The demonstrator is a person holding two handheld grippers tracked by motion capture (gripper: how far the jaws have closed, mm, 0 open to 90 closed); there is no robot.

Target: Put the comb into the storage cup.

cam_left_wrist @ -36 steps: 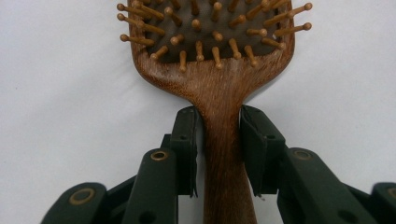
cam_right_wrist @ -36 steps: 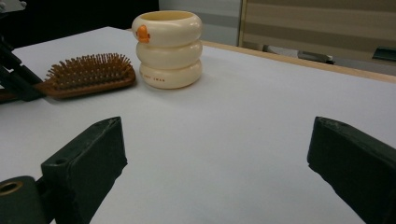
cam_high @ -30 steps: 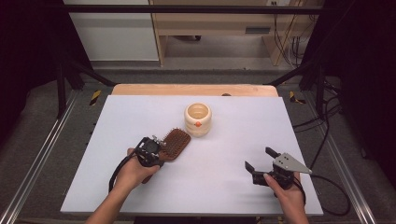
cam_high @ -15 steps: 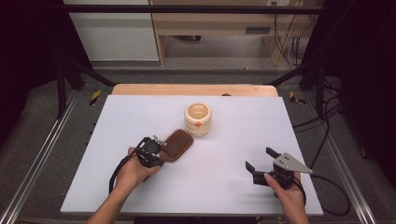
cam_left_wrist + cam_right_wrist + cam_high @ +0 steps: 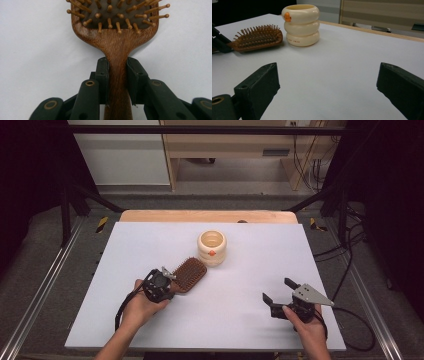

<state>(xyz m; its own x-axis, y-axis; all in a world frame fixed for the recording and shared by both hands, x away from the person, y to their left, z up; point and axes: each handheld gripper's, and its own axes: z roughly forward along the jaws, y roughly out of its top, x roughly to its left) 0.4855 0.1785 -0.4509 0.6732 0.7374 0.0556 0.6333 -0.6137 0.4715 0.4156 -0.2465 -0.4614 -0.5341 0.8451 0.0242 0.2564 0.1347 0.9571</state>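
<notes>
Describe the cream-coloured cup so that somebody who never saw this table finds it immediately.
On the white table, look near the middle, toward the far wooden edge. The cup stands upright there, just beyond the head of the wooden hairbrush. It alone looks like three stacked cream rings, open on top, with a small orange mark on the side.

White table, wooden bench behind, grey floor, dark surroundings

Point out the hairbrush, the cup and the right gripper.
hairbrush (image 5: 189, 274), high view, bristle pad
cup (image 5: 212, 248), high view, side wall
right gripper (image 5: 279, 290), high view, midway between its open jaws
</notes>
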